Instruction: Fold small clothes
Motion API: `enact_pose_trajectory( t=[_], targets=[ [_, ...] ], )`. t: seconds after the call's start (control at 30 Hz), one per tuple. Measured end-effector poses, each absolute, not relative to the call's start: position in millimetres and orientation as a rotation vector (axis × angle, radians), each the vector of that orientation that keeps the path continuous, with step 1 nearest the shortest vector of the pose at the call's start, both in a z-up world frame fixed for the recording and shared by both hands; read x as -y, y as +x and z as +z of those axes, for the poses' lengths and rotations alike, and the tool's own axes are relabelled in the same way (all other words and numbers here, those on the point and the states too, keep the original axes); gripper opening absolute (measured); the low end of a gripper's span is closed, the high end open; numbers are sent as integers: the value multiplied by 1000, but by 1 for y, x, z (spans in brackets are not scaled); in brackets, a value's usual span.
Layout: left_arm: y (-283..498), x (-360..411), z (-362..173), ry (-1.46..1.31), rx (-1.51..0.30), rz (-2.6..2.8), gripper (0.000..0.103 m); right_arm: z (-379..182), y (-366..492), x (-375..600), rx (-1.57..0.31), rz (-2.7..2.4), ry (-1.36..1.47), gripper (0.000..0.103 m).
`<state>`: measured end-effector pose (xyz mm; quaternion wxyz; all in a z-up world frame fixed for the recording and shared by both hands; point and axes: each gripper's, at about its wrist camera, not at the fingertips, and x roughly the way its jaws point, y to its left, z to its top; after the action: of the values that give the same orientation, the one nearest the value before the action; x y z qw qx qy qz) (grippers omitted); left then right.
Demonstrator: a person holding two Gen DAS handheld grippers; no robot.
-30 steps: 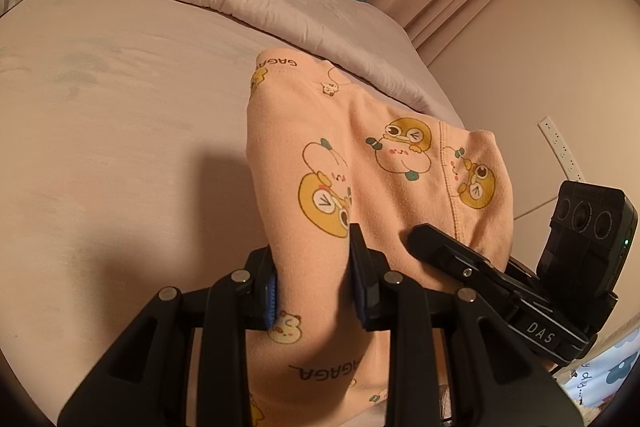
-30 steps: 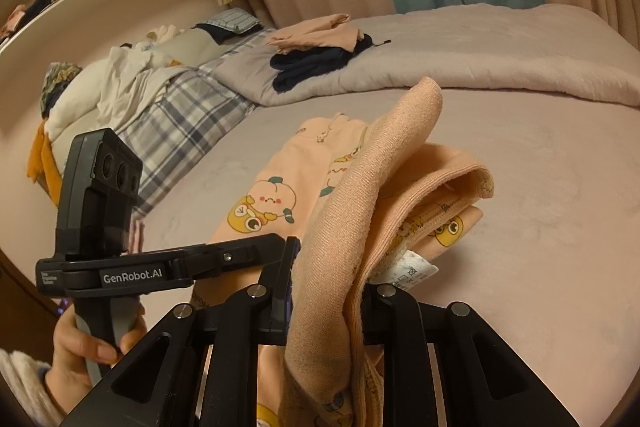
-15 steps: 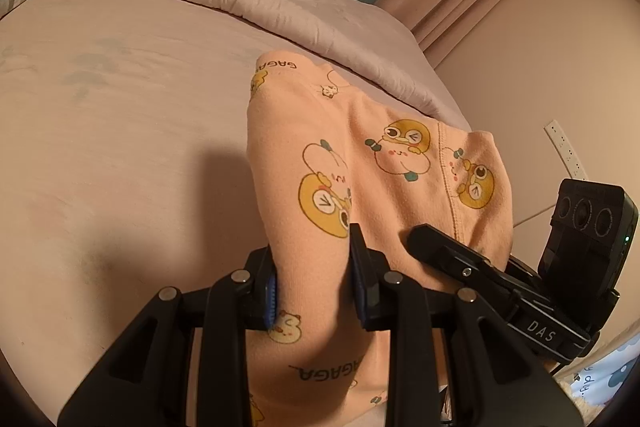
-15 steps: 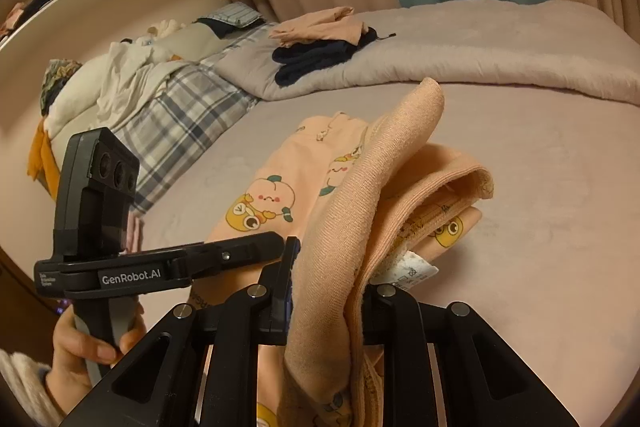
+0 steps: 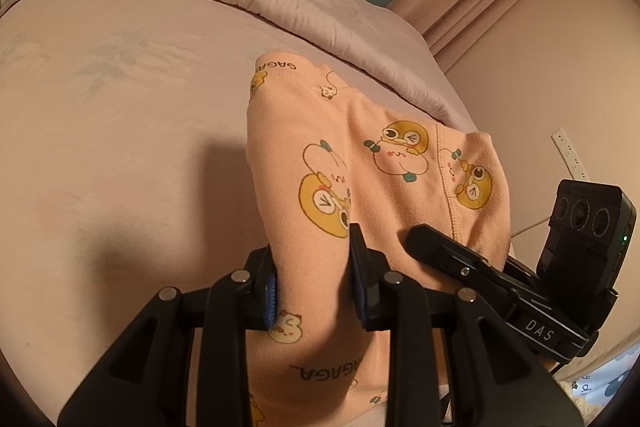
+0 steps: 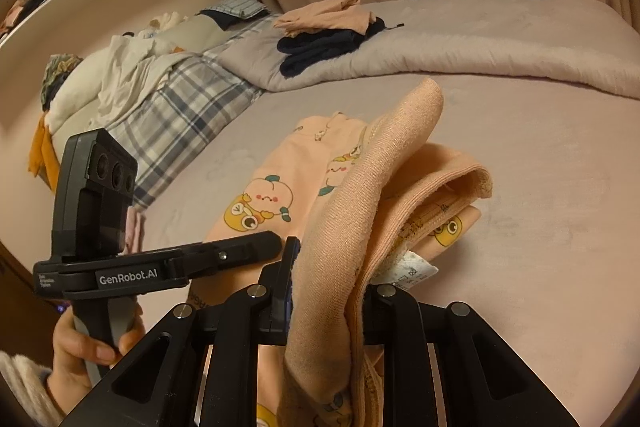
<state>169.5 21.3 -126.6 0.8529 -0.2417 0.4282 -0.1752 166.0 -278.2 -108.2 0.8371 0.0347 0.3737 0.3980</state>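
Observation:
A small peach garment (image 5: 360, 167) printed with cartoon ducks and "GAGAGA" lettering hangs over the pink bed (image 5: 120, 107). My left gripper (image 5: 314, 283) is shut on one edge of it. My right gripper (image 6: 330, 287) is shut on its ribbed waistband (image 6: 360, 195), with a white care label (image 6: 412, 269) poking out. Both hold the near end up while the far end lies on the bed. The garment also shows in the right wrist view (image 6: 280, 195). Each gripper shows in the other's view, the right (image 5: 472, 267) and the left (image 6: 224, 255).
A folded quilt (image 6: 460, 43) lies across the far bed, with a dark garment (image 6: 324, 47) and a peach one (image 6: 324, 15) stacked on it. A plaid blanket (image 6: 180, 107) and heaped clothes (image 6: 100, 79) lie at the left. A wall with a socket strip (image 5: 568, 155) is at the right.
Both grippers have kept their hold on the garment. The views have shifted slightly, so the stacked clothes sit a bit further right in each frame.

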Motion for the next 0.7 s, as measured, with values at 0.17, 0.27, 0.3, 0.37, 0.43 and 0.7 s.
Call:
enact_pose_trajectory(
  t=[0.17,0.27,0.3,0.37,0.43,0.7],
  targets=[
    [170,-22,-130,-502,-907,-355,28,-112,168,273,-803,843,71,22],
    [171,-23,-131,-502,-911,-349,28,-114,171,270,-810,843,71,22],
    [171,-23,-132,-503,-911,-347,28,-114,171,269,-810,842,70,22],
    [173,-24,-132,-503,-913,-343,28,-115,171,267,-811,842,70,22],
    [174,-24,-133,-500,-914,-339,28,-114,171,268,-811,843,71,22],
    [175,-21,-136,-491,-918,-328,28,-120,174,263,-820,841,79,22]
  ],
)
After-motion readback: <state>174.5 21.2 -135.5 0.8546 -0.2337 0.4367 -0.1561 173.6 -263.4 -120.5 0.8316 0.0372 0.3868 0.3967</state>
